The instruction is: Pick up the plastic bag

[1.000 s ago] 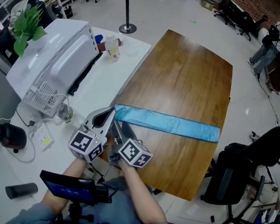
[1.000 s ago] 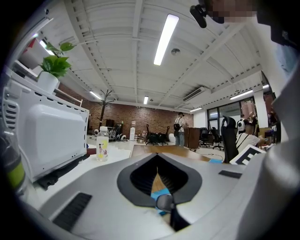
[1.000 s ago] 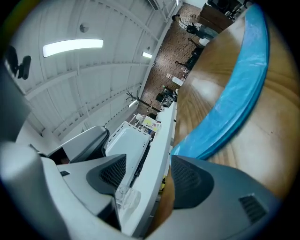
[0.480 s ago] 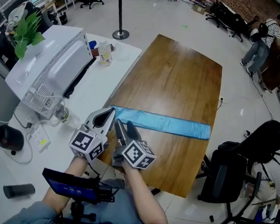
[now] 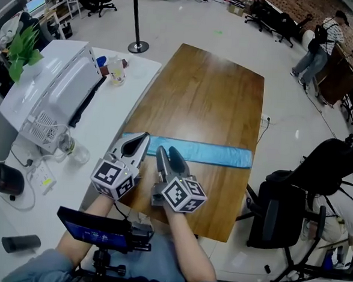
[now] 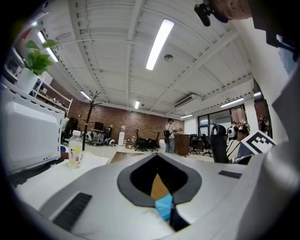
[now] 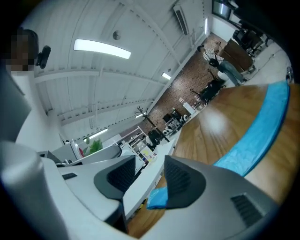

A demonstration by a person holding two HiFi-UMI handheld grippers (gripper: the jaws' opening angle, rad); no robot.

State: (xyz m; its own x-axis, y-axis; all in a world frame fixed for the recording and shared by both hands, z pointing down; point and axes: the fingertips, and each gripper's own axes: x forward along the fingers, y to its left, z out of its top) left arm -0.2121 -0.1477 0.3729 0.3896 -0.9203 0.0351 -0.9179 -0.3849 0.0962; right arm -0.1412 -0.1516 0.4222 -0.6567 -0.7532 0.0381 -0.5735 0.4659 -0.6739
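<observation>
Blue plastic bag [image 5: 194, 150] flat on the wooden surface [image 5: 209, 97], both grippers at its left end.
Bag lies as a long strip across the surface, toward the person's side. Left gripper [image 5: 136, 144]: jaws together, tip over the bag's end; wood and blue show through the slit between the pads. Right gripper [image 5: 170, 160]: jaws apart, narrow gap, over the strip just beside the left one, bag visible past the gap.

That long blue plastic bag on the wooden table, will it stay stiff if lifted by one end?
Likely floppy and light: the plastic bag lies thin and flat, so it would probably drape. It may slide on the glossy table when nudged.
</observation>
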